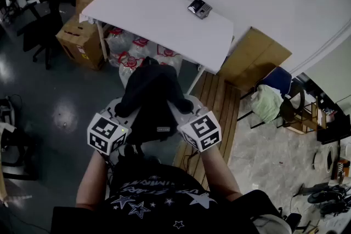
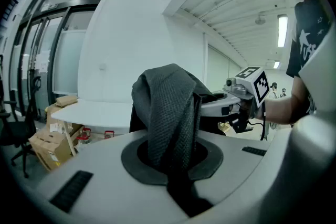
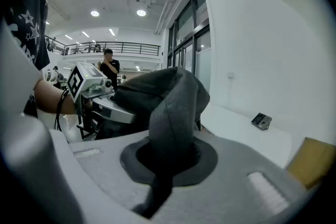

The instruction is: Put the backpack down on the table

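Note:
A black backpack [image 1: 149, 97] hangs in the air between my two grippers, short of the white table [image 1: 164, 22] ahead. My left gripper [image 1: 127, 112] is shut on a dark mesh strap [image 2: 169, 118] of the backpack. The right gripper [image 1: 176, 109] is shut on the other strap [image 3: 170, 118], a smooth grey padded one. In each gripper view the strap rises out of the closed jaws and the other gripper shows behind it. The bag's lower part is hidden behind the grippers.
A small dark device [image 1: 199, 7] lies near the table's far right edge. Cardboard boxes [image 1: 82, 41] and plastic-wrapped packs [image 1: 129, 52] sit beside and under the table. A wooden pallet [image 1: 211, 112] lies on the floor to the right. Chairs [image 1: 274, 98] stand further right.

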### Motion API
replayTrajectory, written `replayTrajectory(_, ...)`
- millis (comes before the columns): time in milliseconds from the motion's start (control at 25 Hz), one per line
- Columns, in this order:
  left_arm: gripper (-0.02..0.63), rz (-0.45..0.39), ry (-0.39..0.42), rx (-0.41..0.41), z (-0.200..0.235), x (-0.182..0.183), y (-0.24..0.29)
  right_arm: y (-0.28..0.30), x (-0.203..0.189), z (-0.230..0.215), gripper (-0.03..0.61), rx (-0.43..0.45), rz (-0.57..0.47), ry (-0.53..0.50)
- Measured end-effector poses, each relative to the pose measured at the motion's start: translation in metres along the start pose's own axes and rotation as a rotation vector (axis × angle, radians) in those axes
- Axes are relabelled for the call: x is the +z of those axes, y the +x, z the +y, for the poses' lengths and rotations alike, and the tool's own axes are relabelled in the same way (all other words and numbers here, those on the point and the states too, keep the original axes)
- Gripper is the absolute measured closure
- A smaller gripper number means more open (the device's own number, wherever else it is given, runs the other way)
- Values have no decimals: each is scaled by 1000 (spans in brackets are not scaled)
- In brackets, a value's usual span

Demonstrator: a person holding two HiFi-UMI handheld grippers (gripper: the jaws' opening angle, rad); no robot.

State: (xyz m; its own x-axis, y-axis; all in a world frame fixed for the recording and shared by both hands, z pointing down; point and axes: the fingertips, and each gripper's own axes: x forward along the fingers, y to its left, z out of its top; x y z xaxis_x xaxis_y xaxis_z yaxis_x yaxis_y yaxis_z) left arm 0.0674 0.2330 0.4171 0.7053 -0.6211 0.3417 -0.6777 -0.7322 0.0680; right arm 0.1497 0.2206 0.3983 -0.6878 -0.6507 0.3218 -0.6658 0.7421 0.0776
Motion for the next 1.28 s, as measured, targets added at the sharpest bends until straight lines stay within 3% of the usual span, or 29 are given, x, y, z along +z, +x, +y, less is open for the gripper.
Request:
replayTrajectory(800,572,-20,-18,-1,-9,-9,-27,-7,1,30,574,7,26,-39)
replayTrajectory(1280,572,-2,-25,-39,58,-6,-31,57,24,25,574,-9,55,2)
